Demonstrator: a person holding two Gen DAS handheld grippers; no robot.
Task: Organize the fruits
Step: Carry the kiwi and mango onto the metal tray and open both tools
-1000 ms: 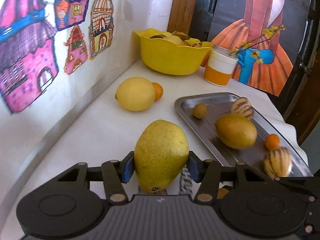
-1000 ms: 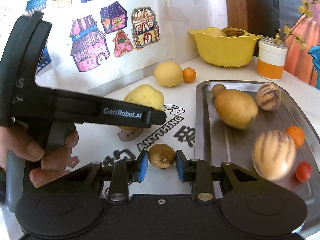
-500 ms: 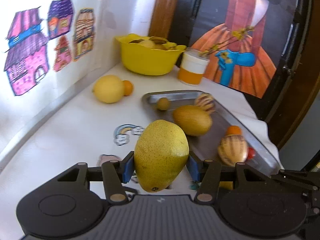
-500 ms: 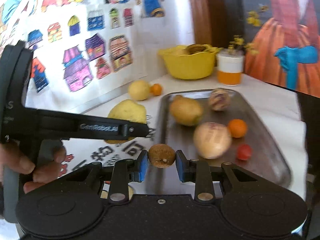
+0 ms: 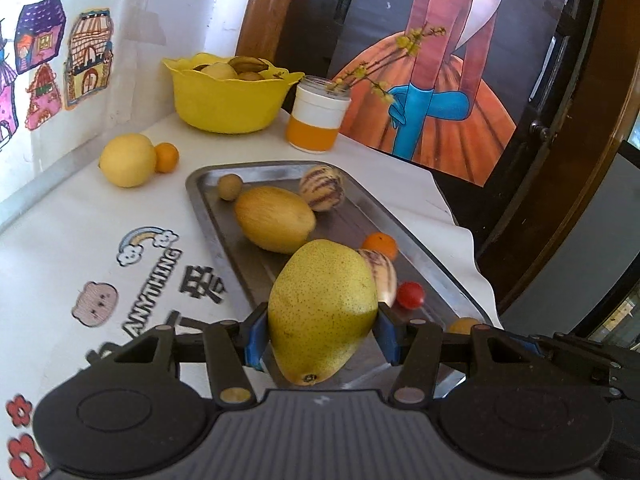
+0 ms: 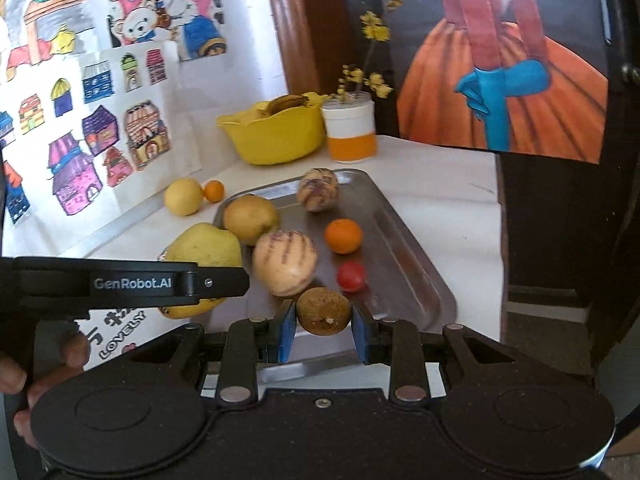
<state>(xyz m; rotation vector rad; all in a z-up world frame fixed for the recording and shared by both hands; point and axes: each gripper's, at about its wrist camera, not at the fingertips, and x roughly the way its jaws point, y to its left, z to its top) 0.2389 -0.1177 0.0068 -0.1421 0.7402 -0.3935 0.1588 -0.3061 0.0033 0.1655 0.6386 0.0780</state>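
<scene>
The left gripper (image 5: 322,336) is clamping one speckled yellow-green pear (image 5: 322,308) above the long metal tray (image 5: 408,248); the right gripper (image 6: 323,326) is pinching one small brown round fruit (image 6: 324,310) over the tray's near end, where two striped melons, one orange and one red tomato are lying

Near striped fruit (image 5: 380,276) is mostly hidden behind the pear (image 5: 322,312) in the left view. A small orange fruit (image 5: 462,325) is half covered by the gripper frame. Tray (image 6: 404,256) near edge is blocked by the right gripper body. Bowl (image 5: 228,100) contents can't be identified. Pear (image 6: 202,246) is partly covered by the left gripper's arm in the right view.
</scene>
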